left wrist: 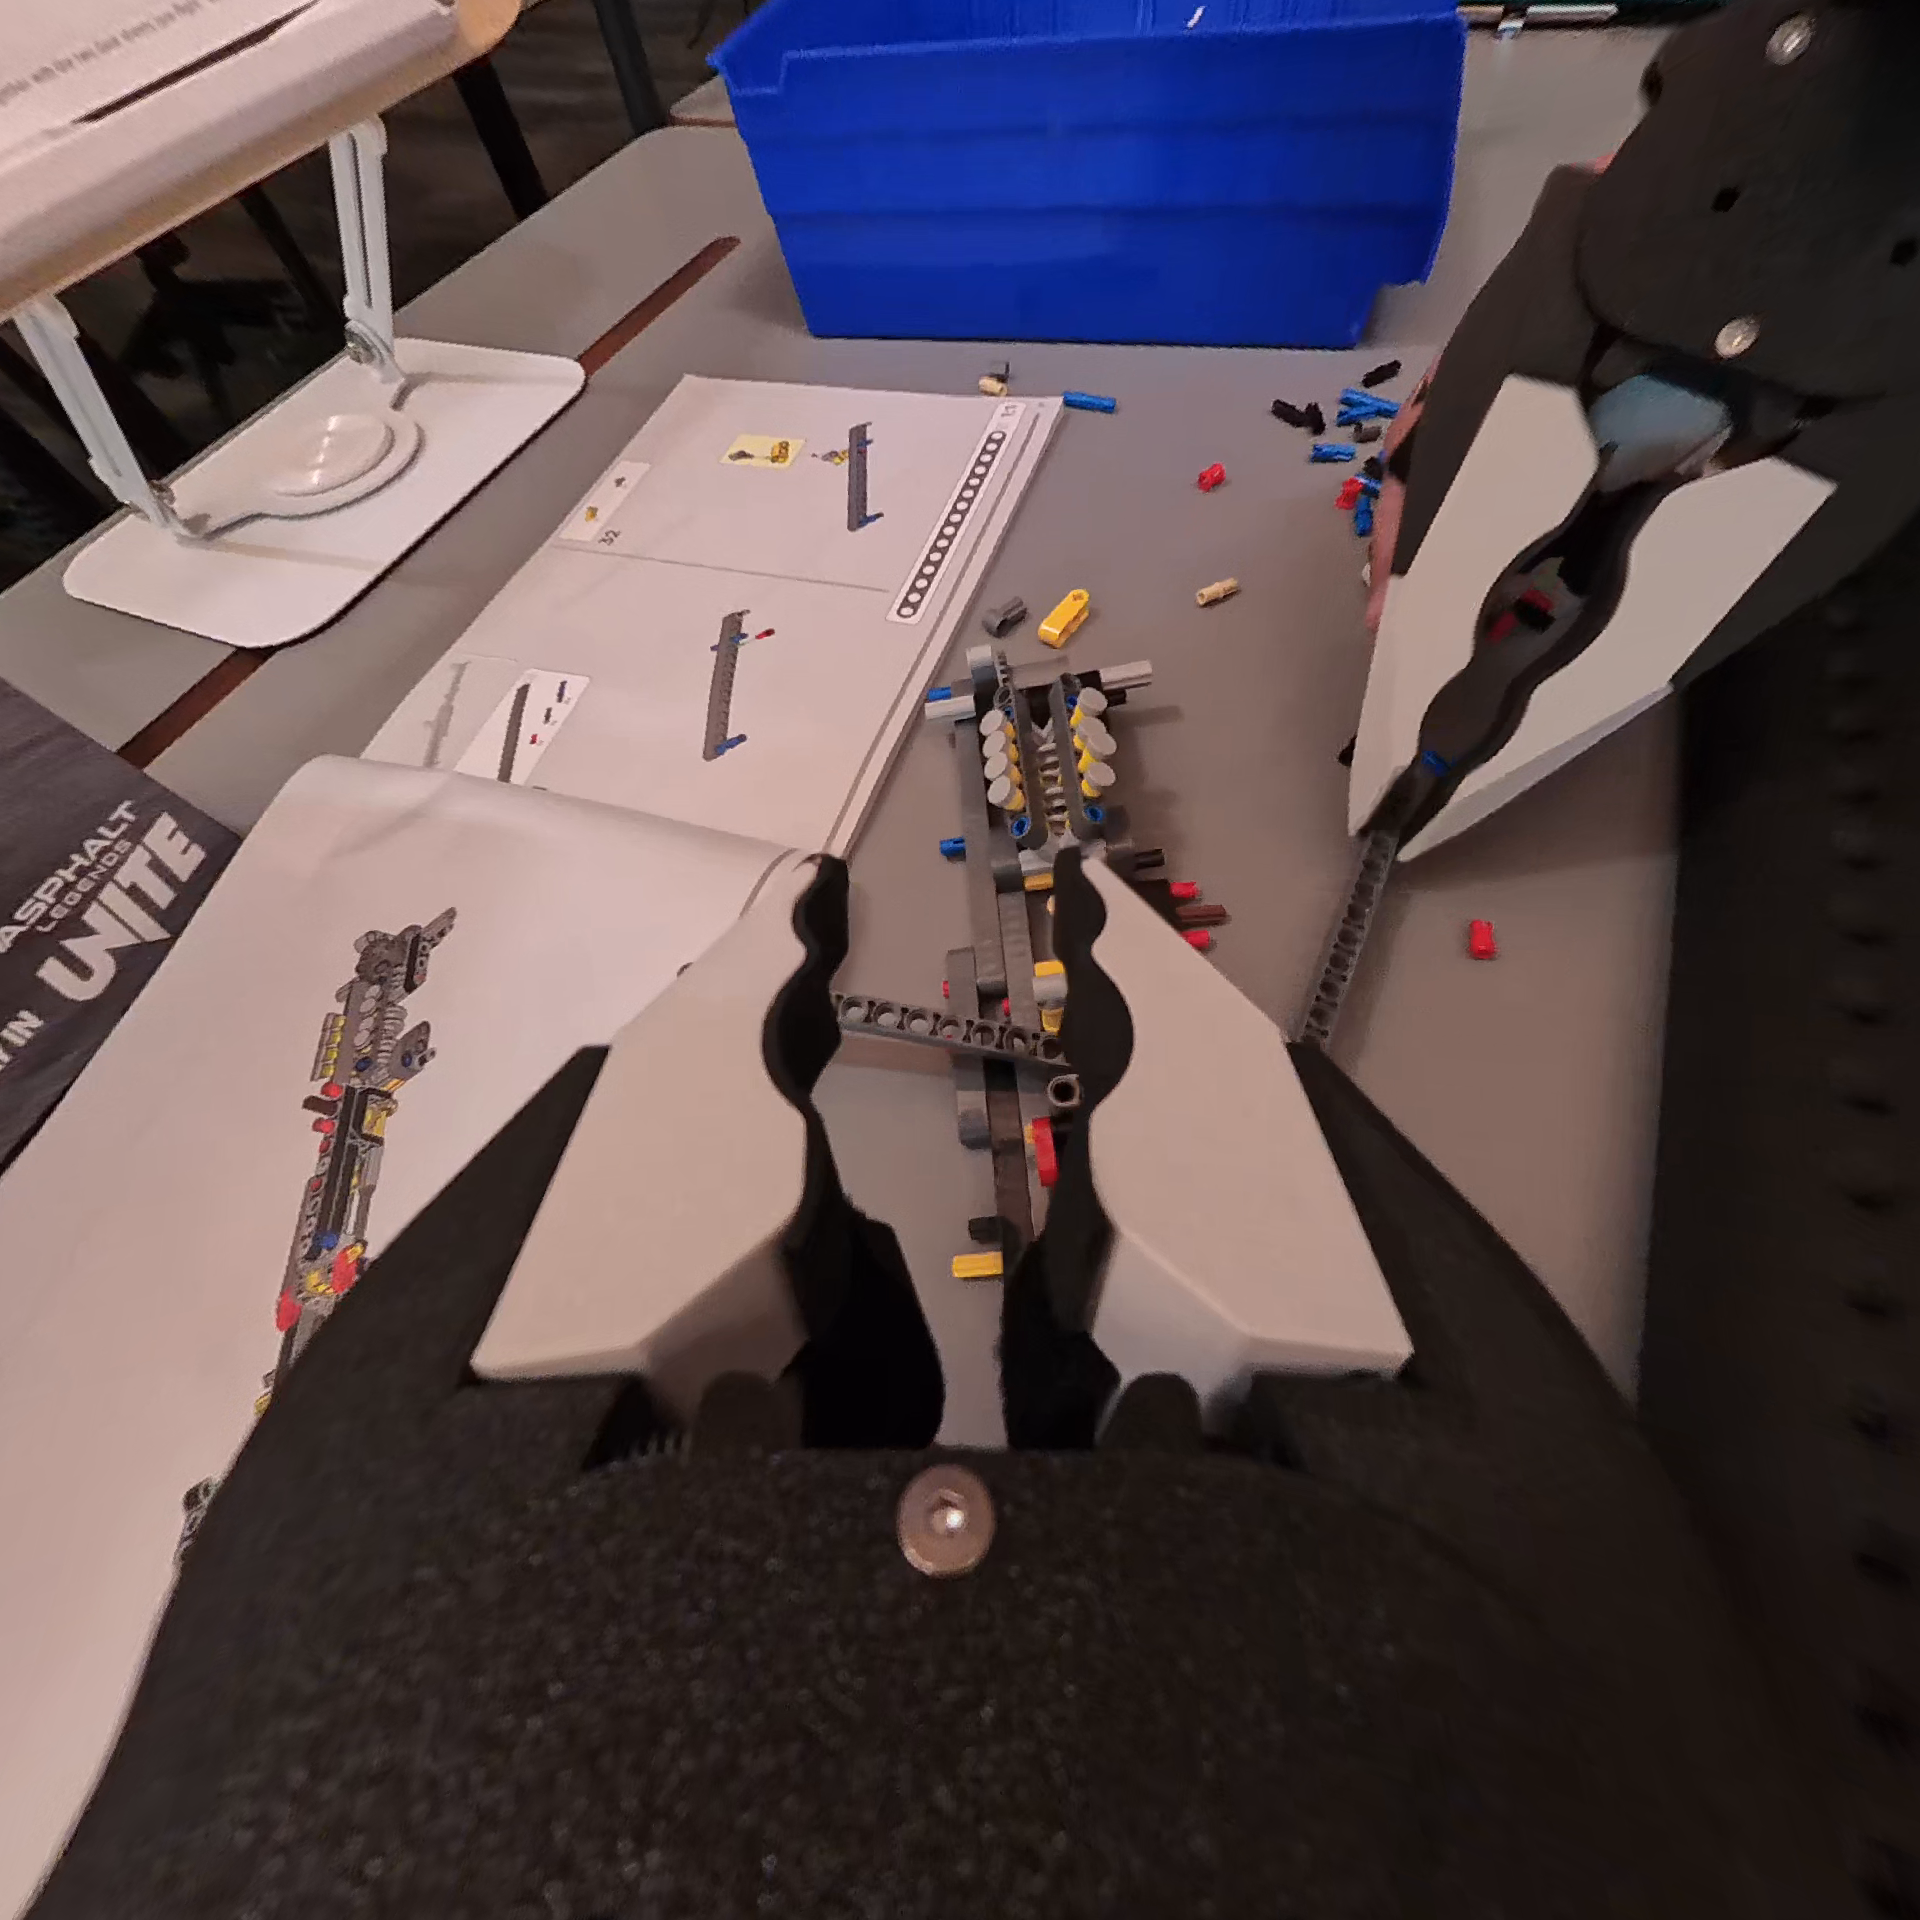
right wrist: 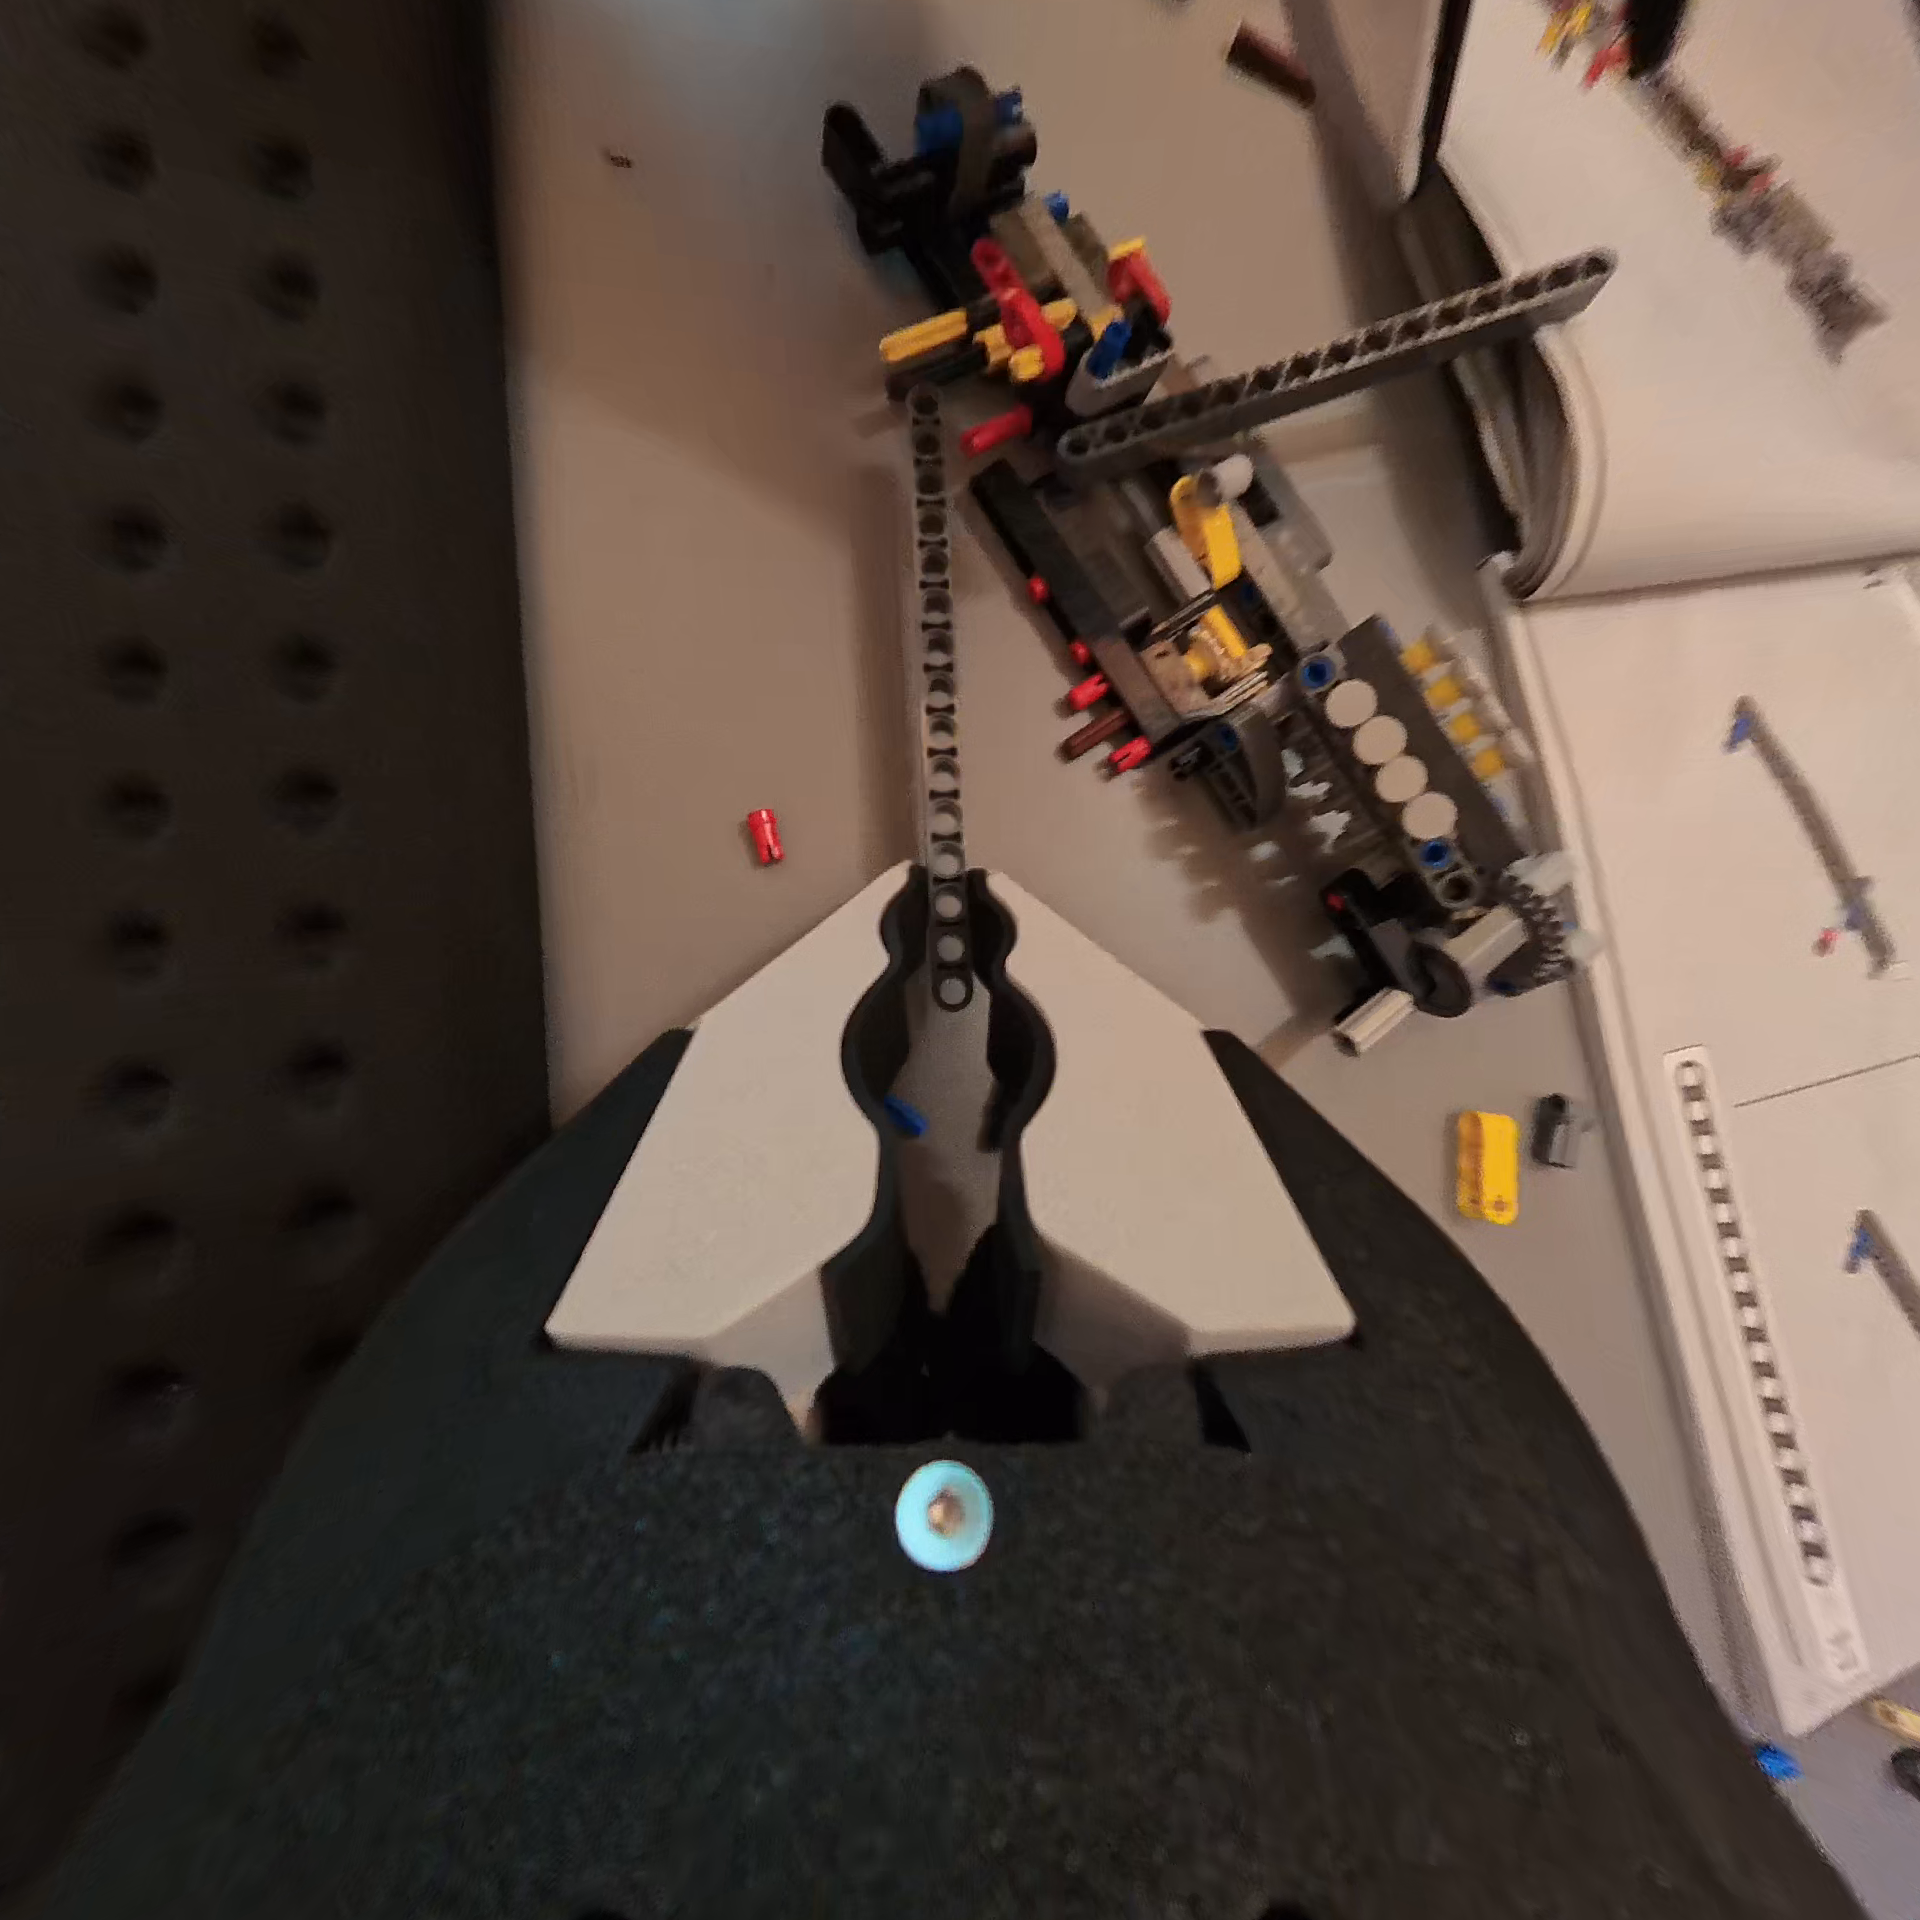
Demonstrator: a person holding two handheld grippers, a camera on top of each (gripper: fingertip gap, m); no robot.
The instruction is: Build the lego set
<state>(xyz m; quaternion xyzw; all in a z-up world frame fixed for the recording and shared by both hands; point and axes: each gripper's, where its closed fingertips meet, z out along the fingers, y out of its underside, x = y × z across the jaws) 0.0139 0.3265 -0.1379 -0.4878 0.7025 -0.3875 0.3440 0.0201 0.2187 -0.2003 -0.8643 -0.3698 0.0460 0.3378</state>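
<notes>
Beside one open instruction booklet (left wrist: 727, 582): one blue bin (left wrist: 1091, 187), one lego model (left wrist: 1029, 831), two loose long beams (right wrist: 940, 665), two grippers (left wrist: 945, 883).

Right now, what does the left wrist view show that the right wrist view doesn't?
Only the left wrist view shows the blue bin, the white stand and the open left gripper. Only the right wrist view shows the model's black end. Both show the lego model, the instruction booklet and the right gripper shut on the long grey beam.
</notes>
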